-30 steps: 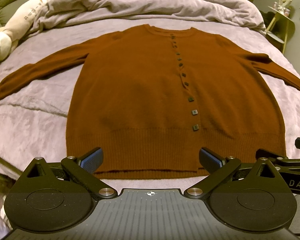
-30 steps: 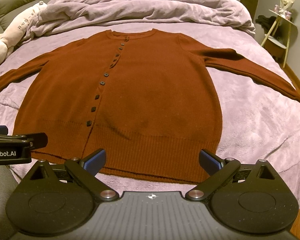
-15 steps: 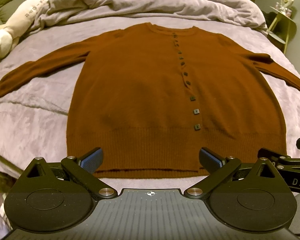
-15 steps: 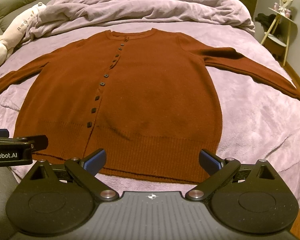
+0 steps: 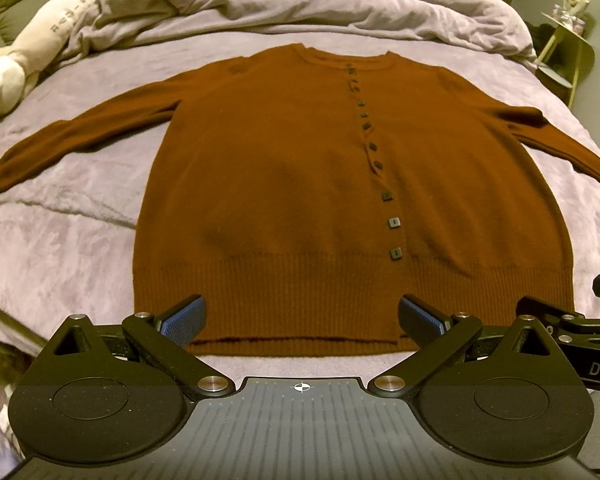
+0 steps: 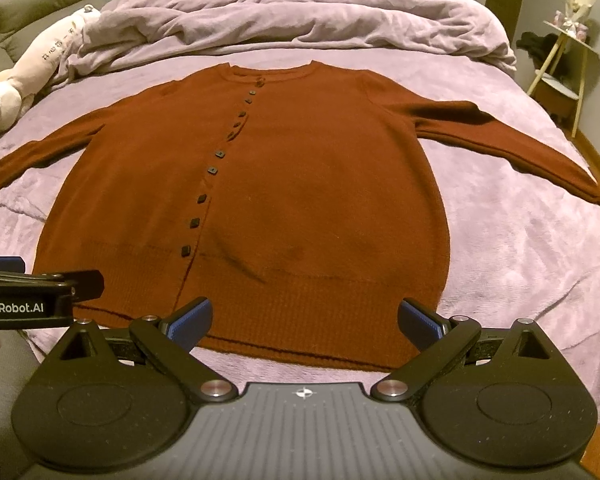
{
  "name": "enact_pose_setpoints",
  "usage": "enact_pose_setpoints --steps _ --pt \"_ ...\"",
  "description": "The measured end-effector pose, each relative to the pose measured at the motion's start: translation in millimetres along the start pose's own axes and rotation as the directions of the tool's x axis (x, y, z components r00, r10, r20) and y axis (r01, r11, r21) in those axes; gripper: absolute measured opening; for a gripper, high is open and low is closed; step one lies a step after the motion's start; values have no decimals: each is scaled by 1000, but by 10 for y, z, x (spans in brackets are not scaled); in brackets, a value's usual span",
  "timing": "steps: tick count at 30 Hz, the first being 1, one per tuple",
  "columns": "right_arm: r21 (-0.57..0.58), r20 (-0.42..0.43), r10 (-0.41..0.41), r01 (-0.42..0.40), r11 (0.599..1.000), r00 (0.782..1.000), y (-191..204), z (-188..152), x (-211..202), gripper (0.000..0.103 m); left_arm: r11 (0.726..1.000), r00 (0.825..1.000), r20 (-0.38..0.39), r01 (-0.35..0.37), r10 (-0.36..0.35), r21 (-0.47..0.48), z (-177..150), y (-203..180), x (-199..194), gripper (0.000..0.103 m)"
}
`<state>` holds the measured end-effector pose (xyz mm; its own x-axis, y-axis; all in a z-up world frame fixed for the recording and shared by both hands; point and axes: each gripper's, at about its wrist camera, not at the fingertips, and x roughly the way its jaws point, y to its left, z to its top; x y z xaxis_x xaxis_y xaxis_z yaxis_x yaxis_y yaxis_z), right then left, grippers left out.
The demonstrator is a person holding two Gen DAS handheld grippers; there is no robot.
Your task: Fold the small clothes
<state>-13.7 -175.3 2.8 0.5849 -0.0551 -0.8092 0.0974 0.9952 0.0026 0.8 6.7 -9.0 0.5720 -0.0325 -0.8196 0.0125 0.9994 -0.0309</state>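
A plush toy (image 5: 4, 76) lies far left of the brown cardigan (image 5: 300, 184), which is spread flat on the bed (image 5: 60, 248), sleeves out. At its hem, the left claw (image 5: 300, 318) and right claw (image 6: 305, 318) gape wide, holding nothing.

We see a rust-brown knitted cardigan (image 5: 284, 184) (image 6: 300, 200) lying flat and face up on the bed, buttoned down its front with small dark buttons, both long sleeves spread outward, its ribbed hem nearest the cameras.
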Motion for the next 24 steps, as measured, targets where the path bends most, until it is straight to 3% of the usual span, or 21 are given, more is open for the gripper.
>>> enact_pose_setpoints --steps 24 --pt "5 43 46 -46 999 998 -17 -24 -40 99 1000 1000 -25 -14 13 -10 1 2 63 103"
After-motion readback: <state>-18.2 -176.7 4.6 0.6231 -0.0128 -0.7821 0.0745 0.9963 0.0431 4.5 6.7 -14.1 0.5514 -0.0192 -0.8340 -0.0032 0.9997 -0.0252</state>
